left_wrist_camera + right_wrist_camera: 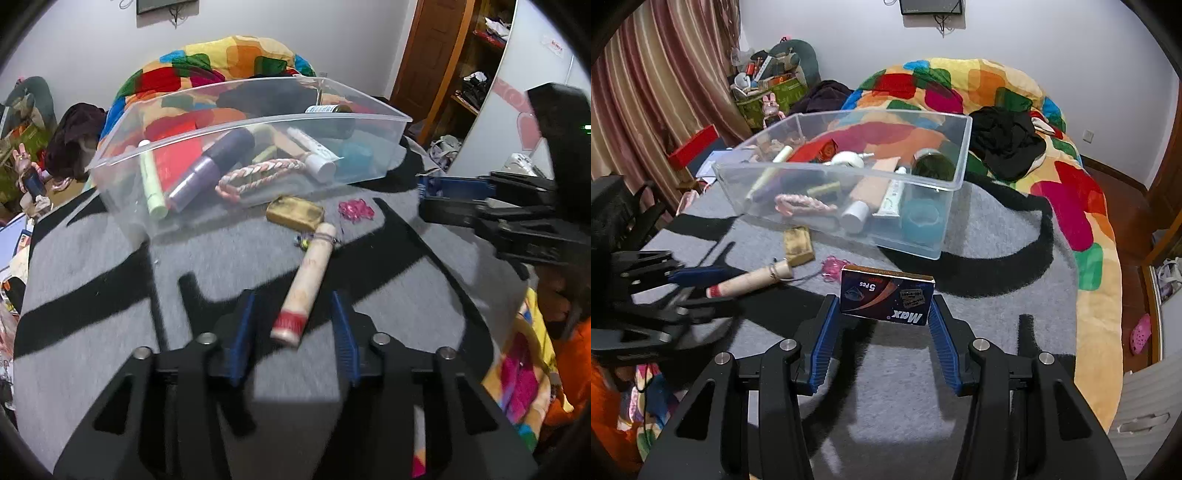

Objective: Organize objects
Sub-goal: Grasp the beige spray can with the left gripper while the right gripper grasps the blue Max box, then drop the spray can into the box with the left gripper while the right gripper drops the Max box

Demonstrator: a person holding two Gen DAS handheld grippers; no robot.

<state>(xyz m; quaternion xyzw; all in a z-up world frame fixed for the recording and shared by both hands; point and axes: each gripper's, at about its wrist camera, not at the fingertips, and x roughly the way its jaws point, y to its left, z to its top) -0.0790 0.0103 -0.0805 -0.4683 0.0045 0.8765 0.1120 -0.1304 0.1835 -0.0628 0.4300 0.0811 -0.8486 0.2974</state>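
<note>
A cream tube with a red band (306,288) lies slanted on the grey mat (92,258), its banded end between the fingers of my left gripper (293,299). The blue pads stand apart from the tube on both sides, so that gripper is open. My right gripper (884,301) is shut on a small blue "Max" box (886,299), held above the mat in front of the clear plastic bin (827,168). From the right wrist view the left gripper (701,284) sits at the far left around the tube (750,282). The right gripper (428,199) enters the left wrist view from the right.
The clear bin (258,120) holds several tubes, bottles, a braided band and a teal jar. A gold pouch (295,214) and a small pink item (356,210) lie on the mat before it. A colourful blanket (1082,221) wraps the mat's far and right sides.
</note>
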